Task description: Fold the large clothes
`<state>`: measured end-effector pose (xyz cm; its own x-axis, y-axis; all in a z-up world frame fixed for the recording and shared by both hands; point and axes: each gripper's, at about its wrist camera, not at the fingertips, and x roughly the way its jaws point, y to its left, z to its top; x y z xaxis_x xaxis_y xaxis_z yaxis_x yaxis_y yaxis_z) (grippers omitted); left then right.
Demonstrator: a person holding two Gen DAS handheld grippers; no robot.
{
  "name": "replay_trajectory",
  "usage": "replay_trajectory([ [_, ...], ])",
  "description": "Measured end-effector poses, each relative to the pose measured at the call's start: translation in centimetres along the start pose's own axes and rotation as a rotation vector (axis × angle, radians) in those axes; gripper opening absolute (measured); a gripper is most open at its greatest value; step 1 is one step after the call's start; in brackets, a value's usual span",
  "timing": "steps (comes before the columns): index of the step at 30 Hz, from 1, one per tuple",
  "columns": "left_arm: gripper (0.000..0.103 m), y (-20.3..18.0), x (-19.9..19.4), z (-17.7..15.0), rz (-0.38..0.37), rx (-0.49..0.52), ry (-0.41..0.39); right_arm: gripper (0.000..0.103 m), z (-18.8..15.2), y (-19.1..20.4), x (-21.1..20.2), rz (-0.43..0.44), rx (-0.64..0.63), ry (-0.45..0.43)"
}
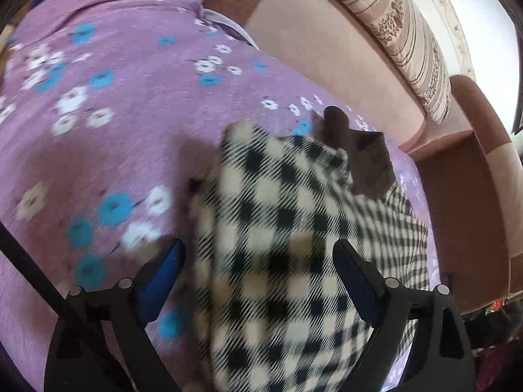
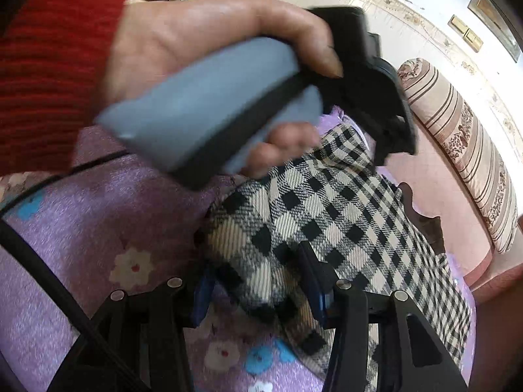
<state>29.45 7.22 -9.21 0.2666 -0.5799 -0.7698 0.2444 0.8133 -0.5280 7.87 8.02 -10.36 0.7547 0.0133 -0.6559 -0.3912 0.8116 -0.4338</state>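
Note:
A black-and-cream checked garment (image 1: pixel 287 228) with a brown lining part (image 1: pixel 362 150) lies bunched on a purple flowered bed cover (image 1: pixel 114 114). My left gripper (image 1: pixel 258 258) is open just above it, jaws wide on either side of the cloth, blurred by motion. In the right wrist view the same garment (image 2: pixel 343 209) stretches away to the right. My right gripper (image 2: pixel 255 268) is partly open around a bunched fold of the cloth. The hand in a red sleeve holding the left gripper's grey handle (image 2: pixel 209 104) fills the upper left of that view.
A pink and brown sofa (image 1: pixel 327 52) with a striped bolster cushion (image 1: pixel 408 42) runs along the far side of the cover. A black cable (image 2: pixel 39 261) crosses the lower left. Dark clothes lie at the right edge (image 1: pixel 497 343).

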Motion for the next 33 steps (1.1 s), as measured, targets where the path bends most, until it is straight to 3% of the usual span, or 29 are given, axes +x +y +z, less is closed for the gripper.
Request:
replay_trajectory([
  [2,0.089,-0.5,0.6,0.6,-0.004,0.011,0.019,0.036,0.2,0.1,0.3,0.024,-0.002,0.002],
  [3,0.075,-1.0,0.9,0.8,-0.003,0.028,0.038,0.031,0.2,0.4,0.3,0.031,-0.009,-0.001],
  [4,0.052,-1.4,1.0,0.9,0.025,0.049,0.054,0.024,0.2,0.7,0.2,0.03,-0.023,-0.008],
  [6,0.023,-2.1,1.1,0.9,0.022,0.071,0.105,0.014,0.2,1.0,0.0,0.014,-0.032,-0.019],
  [10,0.018,-4.4,0.0,1.0,0.106,0.114,0.095,0.009,0.2,-0.5,-1.2,0.039,0.062,-0.062],
  [14,0.016,-8.3,-1.4,1.5,0.18,0.149,0.078,0.008,-0.8,-2.7,-4.1,-0.031,0.116,-0.144],
  [18,0.016,-14.9,-1.9,1.8,0.16,0.212,0.046,0.008,-3.0,-5.9,-7.3,-0.101,0.189,-0.192],
  [22,0.015,-23.0,0.2,0.9,0.128,0.317,0.04,0.008,-6.5,-12.2,-10.4,-0.14,0.354,-0.204],
  [26,0.013,-30.2,4.2,-1.0,0.092,0.417,0.076,0.008,-11.6,-17.6,-12.5,-0.164,0.529,-0.174],
  [29,0.011,-34.1,8.1,-2.3,0.068,0.439,0.13,0.008,-15.0,-20.4,-12.2,-0.147,0.643,-0.123],
  [32,0.016,-36.0,10.4,-3.4,0.092,0.441,0.157,0.009,-18.3,-23.0,-10.3,-0.093,0.796,-0.049],
  [33,0.023,-36.2,10.6,-3.6,0.095,0.443,0.161,0.009,-19.9,-24.3,-9.8,-0.042,0.885,-0.024],
])
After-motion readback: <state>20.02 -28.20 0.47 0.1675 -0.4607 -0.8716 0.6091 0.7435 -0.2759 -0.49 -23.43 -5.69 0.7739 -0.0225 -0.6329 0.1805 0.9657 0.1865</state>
